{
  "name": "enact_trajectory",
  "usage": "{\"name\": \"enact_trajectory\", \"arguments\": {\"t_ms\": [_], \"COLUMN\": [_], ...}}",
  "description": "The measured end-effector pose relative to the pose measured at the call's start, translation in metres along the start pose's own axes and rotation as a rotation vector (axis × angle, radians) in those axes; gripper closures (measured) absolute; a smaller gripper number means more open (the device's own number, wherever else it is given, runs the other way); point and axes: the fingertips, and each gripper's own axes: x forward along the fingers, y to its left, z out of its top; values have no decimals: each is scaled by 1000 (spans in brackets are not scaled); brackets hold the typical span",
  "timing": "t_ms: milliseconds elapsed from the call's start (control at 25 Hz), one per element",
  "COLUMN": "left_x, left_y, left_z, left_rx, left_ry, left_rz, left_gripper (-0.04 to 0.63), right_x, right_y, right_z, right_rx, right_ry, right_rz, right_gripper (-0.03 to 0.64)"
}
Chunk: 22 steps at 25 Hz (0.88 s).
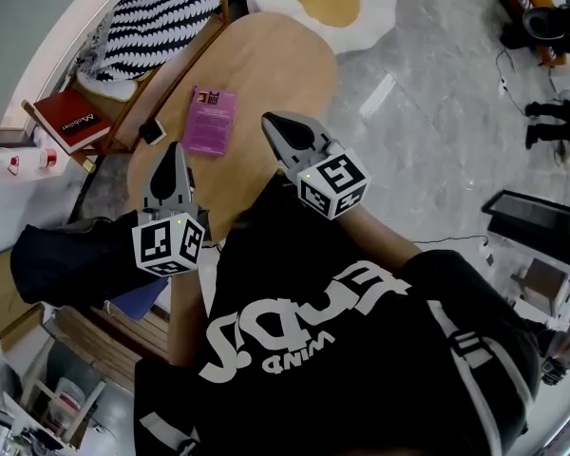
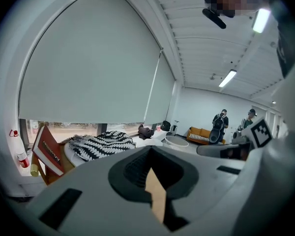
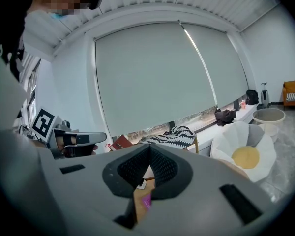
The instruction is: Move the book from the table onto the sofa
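Observation:
The purple book (image 1: 210, 120) lies flat on the oval wooden table (image 1: 275, 60), left of its middle. My left gripper (image 1: 175, 150) hovers just short of the book's near edge, its jaws shut with nothing in them. My right gripper (image 1: 270, 121) sits beside the book's right side, also shut and empty. In the right gripper view, a sliver of the purple book (image 3: 146, 200) shows below the shut jaws of the right gripper (image 3: 148, 147). The left gripper view shows only the table's wood (image 2: 157, 195) under the shut left gripper (image 2: 150, 150). I cannot tell which seat is the sofa.
A white egg-shaped cushion seat (image 1: 328, 3) stands beyond the table. A black-and-white striped cushion (image 1: 157, 8) rests on a wooden chair at the far left, with a red book (image 1: 73, 120) beside it. A small black object (image 1: 151, 132) lies left of the purple book. Two people (image 2: 221, 124) stand far off.

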Motion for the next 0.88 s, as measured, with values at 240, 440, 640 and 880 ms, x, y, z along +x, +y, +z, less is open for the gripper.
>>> {"name": "enact_trajectory", "arguments": {"t_ms": [240, 440, 640, 880], "left_x": [12, 29, 43, 56], "left_y": [7, 16, 31, 49], "left_z": [-6, -9, -22, -44], "left_rx": [-17, -40, -46, -64], "left_ry": [10, 2, 16, 39], "left_rz": [10, 20, 46, 69], "left_gripper": [591, 591, 591, 591], "right_x": [16, 39, 59, 77], "right_y": [-9, -14, -23, -32], "right_z": [-5, -9, -21, -43], "right_rx": [12, 14, -2, -32], "right_ry": [19, 33, 59, 96], "right_rz": [18, 65, 54, 58], "right_gripper": [617, 617, 617, 617]}}
